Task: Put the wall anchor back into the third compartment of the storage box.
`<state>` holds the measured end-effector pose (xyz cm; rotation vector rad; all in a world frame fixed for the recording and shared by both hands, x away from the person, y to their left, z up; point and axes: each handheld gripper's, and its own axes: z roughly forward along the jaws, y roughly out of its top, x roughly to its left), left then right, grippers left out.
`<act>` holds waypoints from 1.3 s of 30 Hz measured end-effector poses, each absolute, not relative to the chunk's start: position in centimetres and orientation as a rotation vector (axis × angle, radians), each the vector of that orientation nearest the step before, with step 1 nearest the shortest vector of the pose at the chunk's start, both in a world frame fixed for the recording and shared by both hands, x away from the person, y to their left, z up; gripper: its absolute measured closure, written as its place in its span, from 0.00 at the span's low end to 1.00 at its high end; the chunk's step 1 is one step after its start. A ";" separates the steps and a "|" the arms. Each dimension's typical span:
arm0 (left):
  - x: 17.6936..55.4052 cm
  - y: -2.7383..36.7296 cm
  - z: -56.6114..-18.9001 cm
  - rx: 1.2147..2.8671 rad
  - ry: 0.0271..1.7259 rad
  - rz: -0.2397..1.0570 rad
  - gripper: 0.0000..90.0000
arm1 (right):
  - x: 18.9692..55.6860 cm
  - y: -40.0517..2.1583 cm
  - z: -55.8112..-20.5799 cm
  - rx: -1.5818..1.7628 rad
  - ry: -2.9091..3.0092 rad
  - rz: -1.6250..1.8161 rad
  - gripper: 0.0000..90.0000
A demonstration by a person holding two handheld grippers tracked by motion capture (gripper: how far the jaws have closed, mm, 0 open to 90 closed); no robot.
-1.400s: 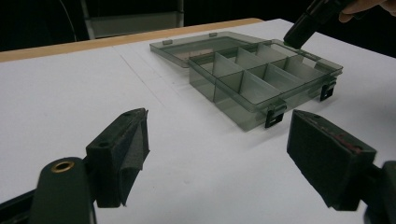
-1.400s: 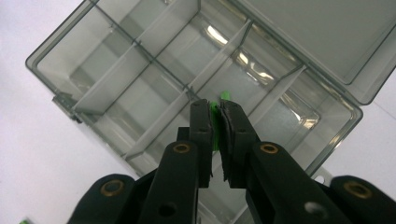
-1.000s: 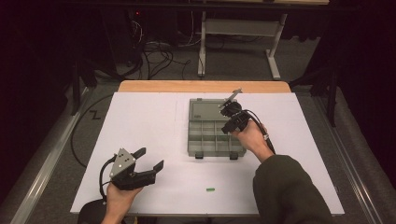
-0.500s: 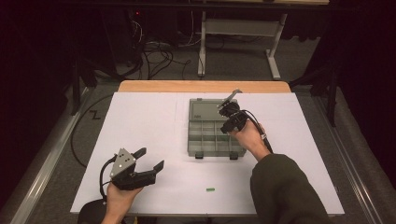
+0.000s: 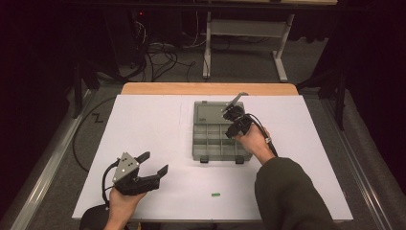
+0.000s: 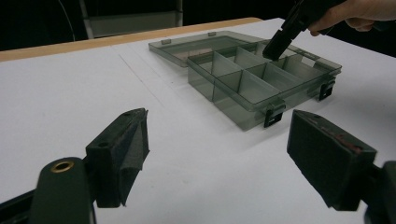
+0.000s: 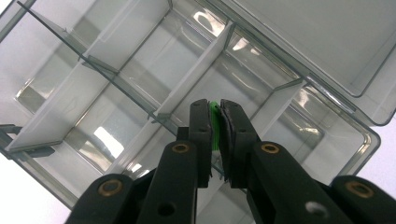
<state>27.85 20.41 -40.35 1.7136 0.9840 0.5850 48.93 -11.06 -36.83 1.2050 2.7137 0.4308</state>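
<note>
- While the right gripper [image 7: 212, 112] clenched a green piece [image 7: 214, 123], it hung over the box [image 5: 210, 148].
- Left gripper [image 5: 154, 164], near left, stood released.

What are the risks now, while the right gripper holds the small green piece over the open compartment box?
1. The right gripper pinches the green piece by a thin edge; it may slip out early.
2. The tips hang close above a divider of the compartment box, so the piece may fall into the wrong compartment.
3. A second green piece lies near the table's front edge, where the sleeve might sweep it off.
</note>
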 end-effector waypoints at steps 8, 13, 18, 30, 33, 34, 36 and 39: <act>27.8 20.4 -40.3 1.712 0.985 0.585 0.23 | 49.1 -11.0 -37.1 1.224 2.715 0.417 0.95; 27.8 20.4 -40.3 1.709 0.986 0.585 0.23 | 49.2 -11.0 -37.2 1.220 2.719 0.415 0.95; 27.8 20.4 -40.3 1.709 0.986 0.585 0.23 | 49.2 -11.1 -37.2 1.235 2.711 0.418 0.92; 27.8 20.4 -40.3 1.706 0.987 0.586 0.23 | 48.3 -11.5 -36.1 1.205 2.709 0.461 0.85; 27.9 20.4 -40.4 1.716 0.989 0.586 0.23 | 47.6 -11.4 -35.6 1.181 2.711 0.474 0.83; 27.9 20.4 -40.4 1.717 0.988 0.586 0.23 | 47.4 -11.4 -35.5 1.158 2.715 0.483 0.83; 27.9 20.4 -40.3 1.712 0.986 0.586 0.23 | 47.0 -11.3 -35.2 1.150 2.718 0.489 0.81; 27.9 20.5 -40.3 1.706 0.988 0.584 0.23 | 46.4 -11.2 -34.9 1.131 2.724 0.504 0.80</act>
